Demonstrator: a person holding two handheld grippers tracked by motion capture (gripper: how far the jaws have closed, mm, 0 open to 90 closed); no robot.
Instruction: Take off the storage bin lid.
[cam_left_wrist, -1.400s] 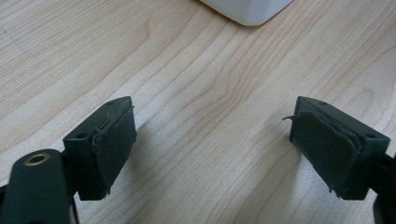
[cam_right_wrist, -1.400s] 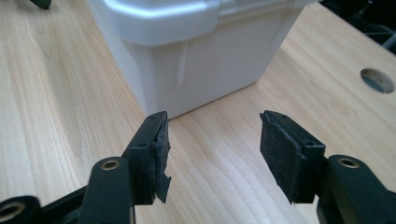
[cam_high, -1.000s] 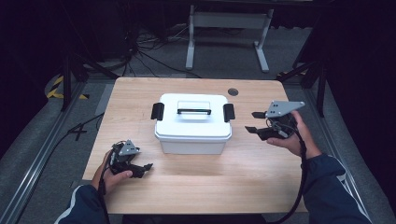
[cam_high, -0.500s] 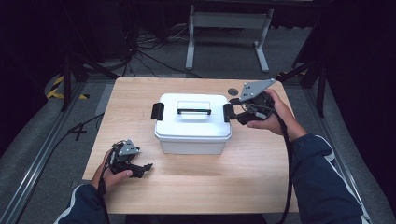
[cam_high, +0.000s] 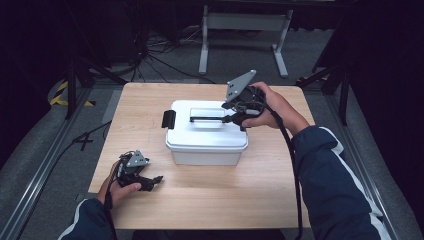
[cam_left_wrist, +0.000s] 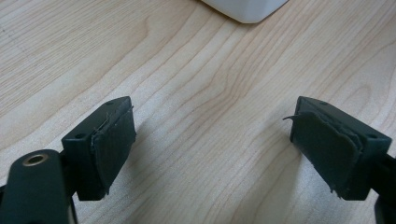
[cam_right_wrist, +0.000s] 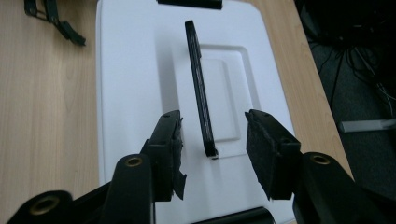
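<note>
A white lidded box (cam_high: 205, 142) stands at the middle of the wooden table (cam_high: 270, 200), with a black latch (cam_high: 168, 119) on its left end. Along its lid (cam_right_wrist: 135, 70) runs a slim black handle (cam_right_wrist: 200, 88). My right gripper (cam_high: 235, 116) hovers over the lid's right end. It is open (cam_right_wrist: 212, 140), one jaw on each side of the handle's near end, not touching it. My left gripper (cam_high: 150, 181) rests low at the table's front left, open (cam_left_wrist: 210, 140) over bare wood. A corner of the box (cam_left_wrist: 245, 9) shows ahead of it.
Bare wood lies in front of the box and to its right. Behind the table are a metal stand (cam_high: 242, 22) and loose cables (cam_high: 150, 55) on the dark floor. The right gripper's cable (cam_high: 292, 165) trails along the sleeve.
My right gripper has swung left from the table's right side to above the lid's right end, its jaws now straddling the handle. The left gripper has stayed put.
</note>
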